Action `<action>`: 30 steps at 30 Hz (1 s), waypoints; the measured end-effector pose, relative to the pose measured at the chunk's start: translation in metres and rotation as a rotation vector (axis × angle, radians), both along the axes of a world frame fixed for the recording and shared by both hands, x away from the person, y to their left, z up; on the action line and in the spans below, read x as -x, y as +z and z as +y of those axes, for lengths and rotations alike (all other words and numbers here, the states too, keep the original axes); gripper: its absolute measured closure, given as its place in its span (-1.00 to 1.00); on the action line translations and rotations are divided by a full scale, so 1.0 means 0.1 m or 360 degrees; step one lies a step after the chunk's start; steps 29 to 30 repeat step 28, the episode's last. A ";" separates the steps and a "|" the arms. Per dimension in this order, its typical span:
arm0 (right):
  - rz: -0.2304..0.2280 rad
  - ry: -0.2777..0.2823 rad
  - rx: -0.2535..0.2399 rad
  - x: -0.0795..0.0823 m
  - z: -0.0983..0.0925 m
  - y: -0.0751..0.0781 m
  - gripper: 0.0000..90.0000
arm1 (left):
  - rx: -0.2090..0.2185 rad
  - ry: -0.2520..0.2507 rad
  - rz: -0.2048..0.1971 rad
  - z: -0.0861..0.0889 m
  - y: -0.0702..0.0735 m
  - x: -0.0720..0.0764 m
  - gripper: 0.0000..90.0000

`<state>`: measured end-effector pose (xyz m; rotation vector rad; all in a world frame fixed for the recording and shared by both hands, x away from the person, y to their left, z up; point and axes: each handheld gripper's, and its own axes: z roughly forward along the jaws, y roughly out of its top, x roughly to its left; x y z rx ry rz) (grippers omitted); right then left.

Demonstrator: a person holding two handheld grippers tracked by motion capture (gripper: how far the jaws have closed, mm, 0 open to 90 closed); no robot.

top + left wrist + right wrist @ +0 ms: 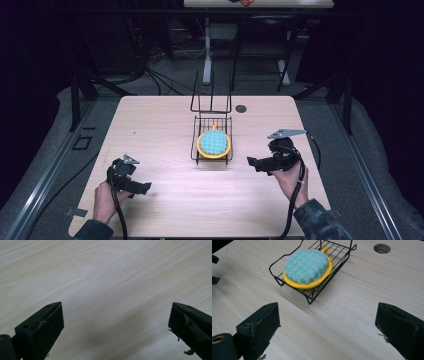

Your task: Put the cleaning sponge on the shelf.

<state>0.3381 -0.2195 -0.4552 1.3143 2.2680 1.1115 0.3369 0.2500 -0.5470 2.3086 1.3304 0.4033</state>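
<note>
sponge [214,143] lying in wire rack [196,150] | right gripper [252,163] nearer, pointing toward it, jaws wide, empty | left gripper [146,188] well apart, wide, empty

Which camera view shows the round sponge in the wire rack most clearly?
The right gripper view: the sponge is close, its green checked top and yellow rim clear, lying in the black wire rack. The high view shows it small and distant. The left gripper view looks at bare table.
</note>
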 end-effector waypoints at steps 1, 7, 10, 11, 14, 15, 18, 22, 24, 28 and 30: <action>0.0001 0.0001 0.0005 0.02 -0.03 -0.01 -0.89 | 0.0001 -0.0002 0.0003 0.00 0.00 0.00 -1.00; 0.0042 -0.0016 0.0043 0.17 -0.19 -0.18 -0.90 | 0.0005 -0.0003 0.0007 0.00 -0.01 0.00 -1.00; 0.0081 -0.0032 0.0041 0.24 -0.27 -0.29 -0.91 | 0.0001 -0.0007 0.0011 0.00 -0.01 0.00 -1.00; 0.0093 -0.0042 0.0039 0.25 -0.29 -0.35 -0.92 | 0.0001 -0.0009 0.0009 0.00 -0.02 0.00 -1.00; 0.0139 -0.0051 0.0018 0.27 -0.35 -0.46 -0.95 | -0.0004 -0.0016 0.0018 -0.01 -0.03 -0.01 -1.00; 0.0151 -0.0052 0.0023 0.26 -0.36 -0.49 -0.97 | -0.0012 -0.0016 0.0009 -0.01 -0.03 -0.01 -1.00; 0.0205 -0.0057 0.0045 0.23 -0.40 -0.59 -1.00 | -0.0014 -0.0028 0.0018 -0.03 -0.03 -0.01 -1.00; 0.0230 -0.0055 0.0071 0.21 -0.43 -0.66 -1.00 | -0.0016 -0.0038 0.0014 -0.03 -0.04 -0.02 -1.00; 0.0234 -0.0057 0.0072 0.20 -0.44 -0.68 -1.00 | -0.0013 -0.0039 0.0011 -0.03 -0.04 -0.02 -1.00; 0.0244 -0.0065 0.0143 0.19 -0.45 -0.71 -1.00 | -0.0008 -0.0037 0.0013 -0.02 -0.03 -0.02 -1.00; 0.0244 -0.0065 0.0143 0.19 -0.45 -0.71 -1.00 | -0.0008 -0.0037 0.0013 -0.02 -0.03 -0.02 -1.00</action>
